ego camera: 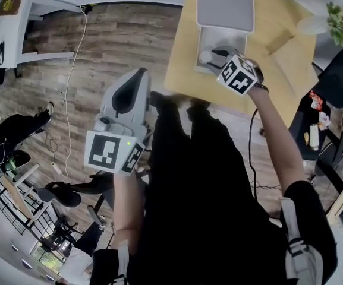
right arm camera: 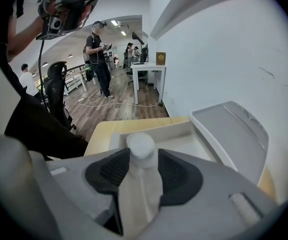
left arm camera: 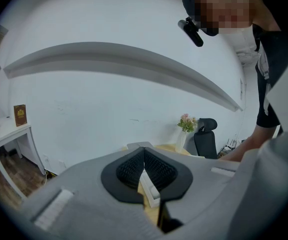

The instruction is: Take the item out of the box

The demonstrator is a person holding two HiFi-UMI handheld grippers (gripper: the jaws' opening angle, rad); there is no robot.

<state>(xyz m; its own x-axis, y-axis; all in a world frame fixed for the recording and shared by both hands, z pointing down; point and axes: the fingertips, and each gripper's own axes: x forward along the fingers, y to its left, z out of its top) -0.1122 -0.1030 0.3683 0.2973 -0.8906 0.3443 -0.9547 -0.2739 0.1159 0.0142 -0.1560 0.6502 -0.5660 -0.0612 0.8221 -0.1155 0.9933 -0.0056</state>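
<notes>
**Left gripper [ego camera: 139,76] waits shut while the right straddles the bottle in the box**

Left gripper sits nearest the head camera, held up in front of the person's chest, short of the table [ego camera: 183,70]. Its jaws meet at the tips with nothing between them. Only a sliver of the box and the yellow tabletop shows through the gap lower down. I judge it is parked there to leave the box clear for the other hand.

Further right, the box [right arm camera: 158,130] stands toward the near left corner of the table. Its lid [right arm camera: 231,134] is folded right back toward the far edge. That leaves the top open, so a tool can come in from above without catching.

The bottle [right arm camera: 140,199], a white one with a round cap, is inside the box. It runs lengthwise between the jaws of the right gripper [right arm camera: 144,151], with its cap up at the fingertips. I cannot tell whether it lies flat or leans.

Those jaws stand as wide apart as they go, one dark pad on each side of the bottle. The pads flank it closely, but I do not read them as clamped on it. The wide spread looks meant to pass the cap and body. The steep downward reach suits a thing sitting below the box walls. Squeezing and lifting remain to be done.
</notes>
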